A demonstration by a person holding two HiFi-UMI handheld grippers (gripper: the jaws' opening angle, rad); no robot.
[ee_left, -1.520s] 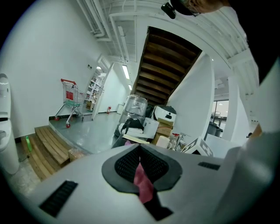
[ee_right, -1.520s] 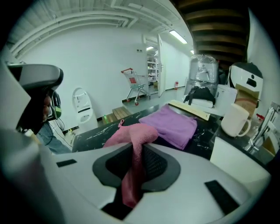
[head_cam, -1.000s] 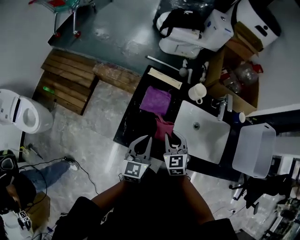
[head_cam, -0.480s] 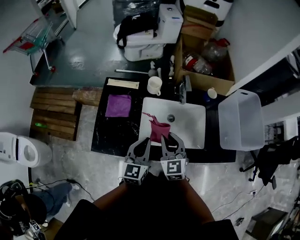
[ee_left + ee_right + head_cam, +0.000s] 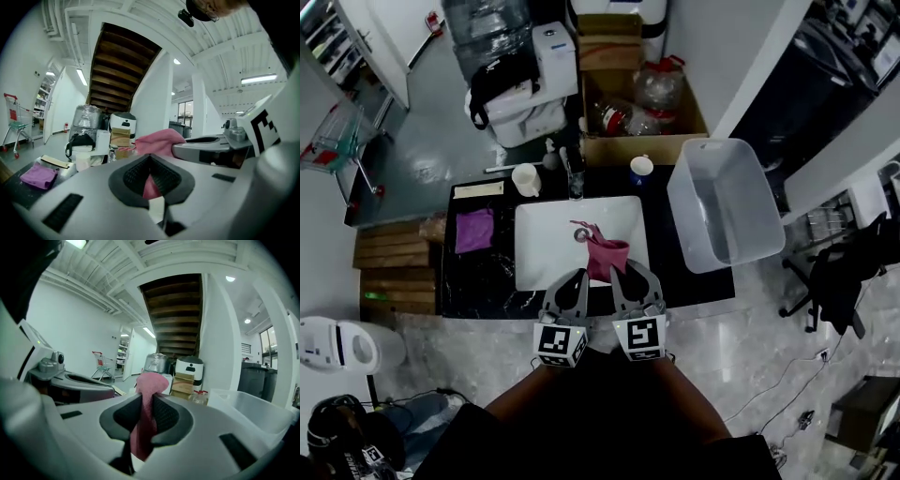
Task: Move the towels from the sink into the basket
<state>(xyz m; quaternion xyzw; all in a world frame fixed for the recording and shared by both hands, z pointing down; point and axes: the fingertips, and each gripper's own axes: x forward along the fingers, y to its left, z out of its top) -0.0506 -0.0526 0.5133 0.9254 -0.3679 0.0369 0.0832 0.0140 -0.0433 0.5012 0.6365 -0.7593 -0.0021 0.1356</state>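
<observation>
- You held the pink towel [image 5: 605, 255] lifted over the right half of the white sink [image 5: 546, 246], just below the middle of the head view. One corner trailed towards the drain.
- Your right gripper [image 5: 630, 277] was clamped narrowly on it. In the right gripper view the cloth ran between the ribbed pads and bulged out above the tips, so that gripper carried the weight.
- Your left gripper [image 5: 574, 279] sat just beside it with its tips together. A sliver of pink showed in the gap behind them, but I could not tell whether any cloth was pinched there.
- Holding the towel up like that was, I judge, meant to clear the sink's rim on the way across.
- The sink held no other cloth that I could see.
- The basket [image 5: 680, 217], a clear plastic bin, stood at right of centre, just beside the black counter [image 5: 487, 281], and looked empty.
- A purple towel [image 5: 475, 230] lay flat on that counter left of the sink, not in it.
- A white mug [image 5: 525, 178] and a blue cup [image 5: 642, 169] stood behind the sink.
</observation>
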